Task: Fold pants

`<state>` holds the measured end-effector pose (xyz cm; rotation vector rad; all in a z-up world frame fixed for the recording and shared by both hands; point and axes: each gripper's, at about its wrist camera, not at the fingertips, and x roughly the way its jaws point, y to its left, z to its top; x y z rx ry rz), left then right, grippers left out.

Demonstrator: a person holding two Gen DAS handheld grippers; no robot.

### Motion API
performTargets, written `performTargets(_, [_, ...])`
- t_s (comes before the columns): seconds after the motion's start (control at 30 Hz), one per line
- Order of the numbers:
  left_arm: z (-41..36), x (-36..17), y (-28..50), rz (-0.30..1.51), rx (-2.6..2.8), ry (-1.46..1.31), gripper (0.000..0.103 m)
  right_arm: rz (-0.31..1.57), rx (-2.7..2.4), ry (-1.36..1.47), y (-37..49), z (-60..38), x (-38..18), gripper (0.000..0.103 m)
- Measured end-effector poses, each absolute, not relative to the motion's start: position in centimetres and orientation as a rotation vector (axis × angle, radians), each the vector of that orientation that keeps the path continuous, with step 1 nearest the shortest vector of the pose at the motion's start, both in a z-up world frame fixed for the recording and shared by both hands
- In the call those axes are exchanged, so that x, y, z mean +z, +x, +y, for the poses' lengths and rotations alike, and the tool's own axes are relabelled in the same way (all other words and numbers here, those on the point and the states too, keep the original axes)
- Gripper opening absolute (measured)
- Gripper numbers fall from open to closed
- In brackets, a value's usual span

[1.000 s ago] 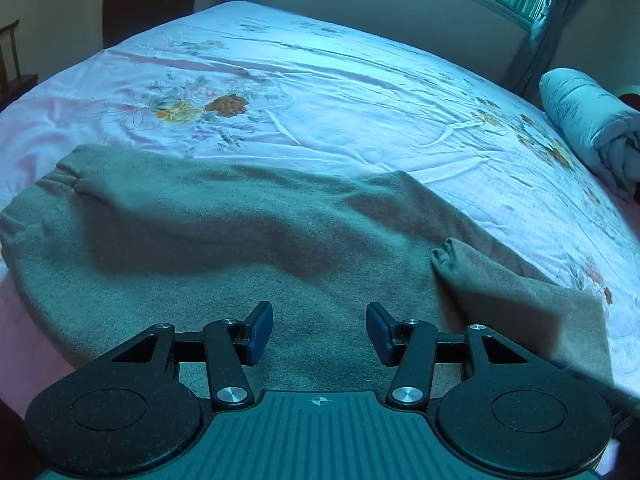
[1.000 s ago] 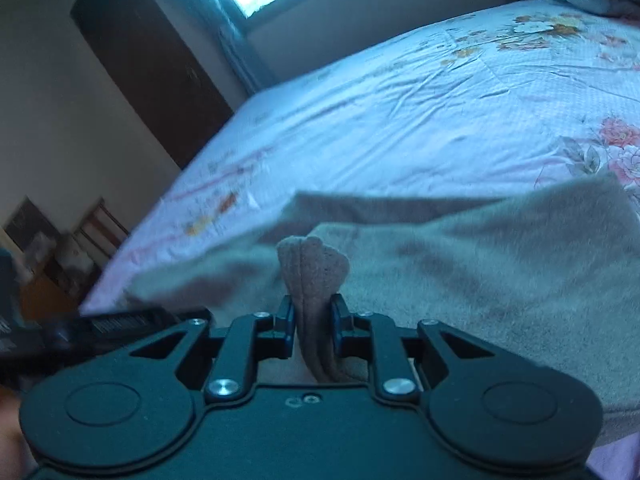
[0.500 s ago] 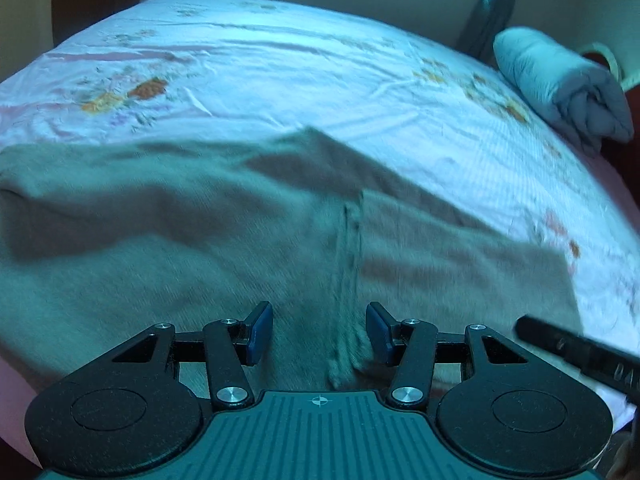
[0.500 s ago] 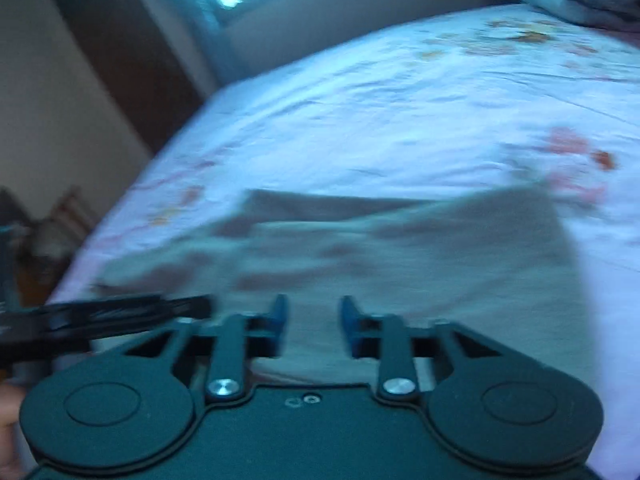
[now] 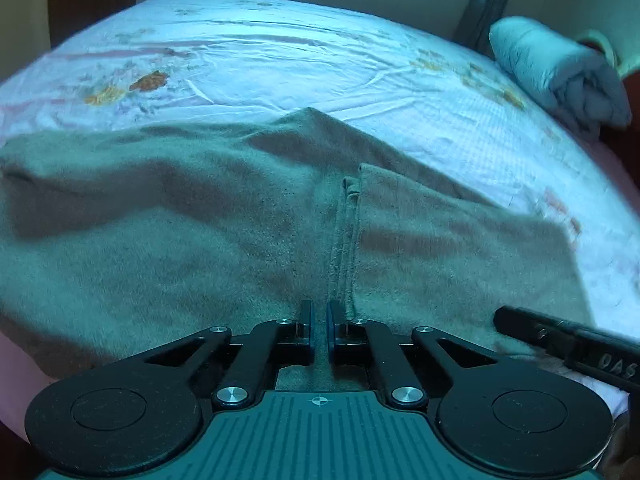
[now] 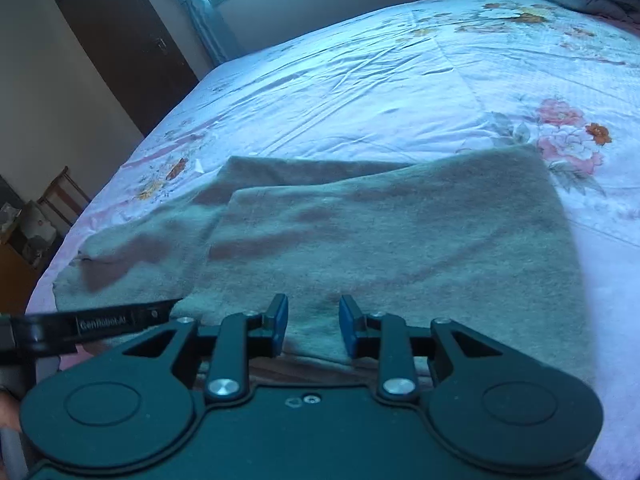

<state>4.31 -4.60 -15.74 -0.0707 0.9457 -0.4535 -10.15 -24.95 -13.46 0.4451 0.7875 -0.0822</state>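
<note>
The pants (image 6: 400, 232) lay folded over once on the bed (image 6: 360, 80), needing more folds; the left gripper (image 5: 319, 330) was almost closed, maybe pinching them, and the right gripper (image 6: 312, 326) was open and empty

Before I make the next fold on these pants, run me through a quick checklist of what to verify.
1. Right gripper open and free of the pants: ok.
2. Left gripper closed on the near edge: jaws nearly shut, fabric between them, firmness cannot tell.
3. Folded-over flap lying flat: ok.
4. Bedsheet beyond the pants free for folding: ok.
5. Pants' edges aligned underneath: cannot tell.
</note>
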Motion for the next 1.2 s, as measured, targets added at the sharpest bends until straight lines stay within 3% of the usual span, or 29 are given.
performTargets(0.2, [-2.3, -14.7, 3.9, 0.984, -0.476, -0.283, 0.006, 0.772, -0.077, 0.49, -10.6, -25.2, -13.6, 0.023])
performTargets(0.97, [-5.3, -16.0, 4.3, 1.036, -0.469, -0.408, 0.008, 0.764, -0.063, 0.538, -10.7, -25.6, -14.0, 0.027])
performTargets(1.0, [-5.2, -15.8, 4.2, 1.037, -0.47, -0.415, 0.011, 0.764, -0.061, 0.54, -10.7, -25.6, -14.0, 0.028])
performTargets(1.03, [-5.0, -15.7, 4.0, 1.041, -0.466, -0.419, 0.027, 0.763, -0.059, 0.54, -10.7, -25.6, -13.9, 0.028])
performTargets(1.07, [-4.7, -15.7, 3.8, 1.045, -0.452, -0.431, 0.056, 0.762, -0.057, 0.539, -10.8, -25.7, -13.9, 0.029])
performTargets(1.13, [-3.9, -15.8, 3.5, 1.036, -0.406, -0.463, 0.079, 0.758, -0.061, 0.546, -10.9, -25.8, -13.9, 0.031])
performTargets(1.2, [-3.7, -16.0, 3.8, 1.037, -0.396, -0.464, 0.079, 0.758, -0.061, 0.552, -10.8, -26.0, -14.0, 0.031])
